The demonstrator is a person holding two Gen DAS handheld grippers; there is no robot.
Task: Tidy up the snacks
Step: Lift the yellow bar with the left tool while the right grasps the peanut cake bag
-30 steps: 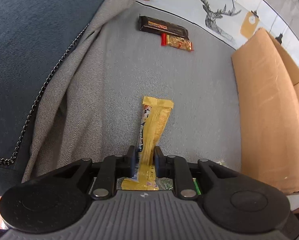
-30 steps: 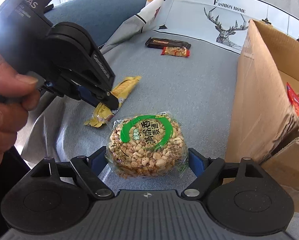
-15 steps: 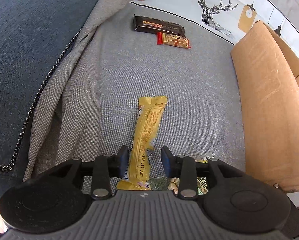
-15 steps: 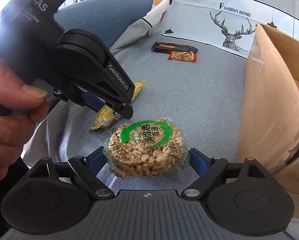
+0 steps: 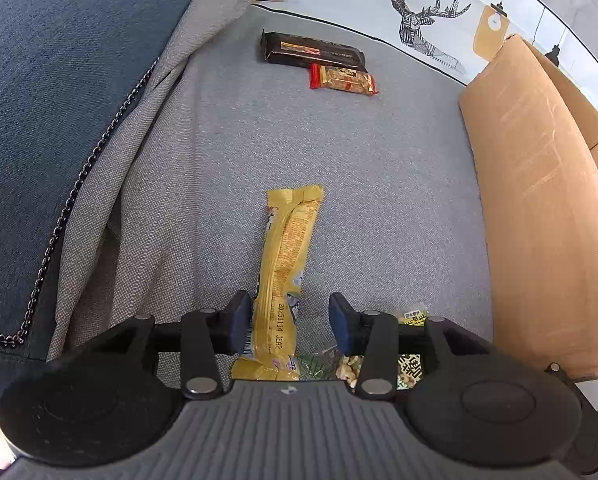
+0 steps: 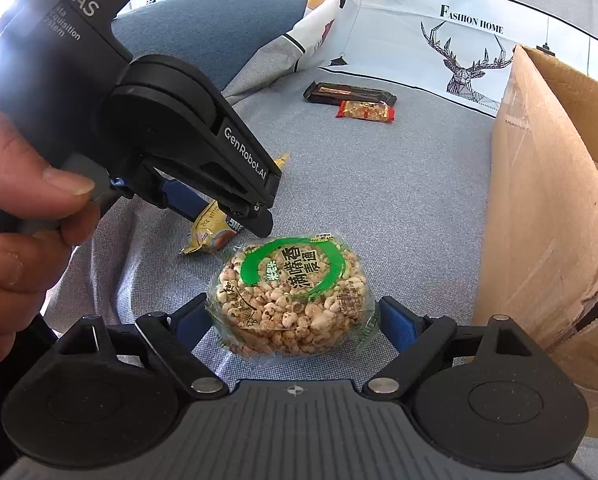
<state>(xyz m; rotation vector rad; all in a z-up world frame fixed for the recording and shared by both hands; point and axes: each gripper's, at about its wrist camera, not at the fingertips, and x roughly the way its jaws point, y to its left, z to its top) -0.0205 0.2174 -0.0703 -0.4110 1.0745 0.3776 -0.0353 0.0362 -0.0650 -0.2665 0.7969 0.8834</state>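
Woven grey sofa cover (image 5: 379, 168), crinkly snack packets, cardboard box (image 5: 539, 200) at right.
Left gripper (image 5: 290, 322) fingers opening around the flat yellow bar (image 5: 289, 248); right gripper (image 6: 295, 322) fingers apart, flanking the round puffed-grain cake (image 6: 293, 294).

On the sofa seat (image 5: 399, 184) a long snack bar (image 5: 287, 264) lies left of a round puffed-grain cake (image 6: 295, 296). Farther back, a dark bar (image 5: 313, 53) touches a small packet (image 5: 343, 80) before it. A cardboard box (image 5: 539, 216) stands at the right.
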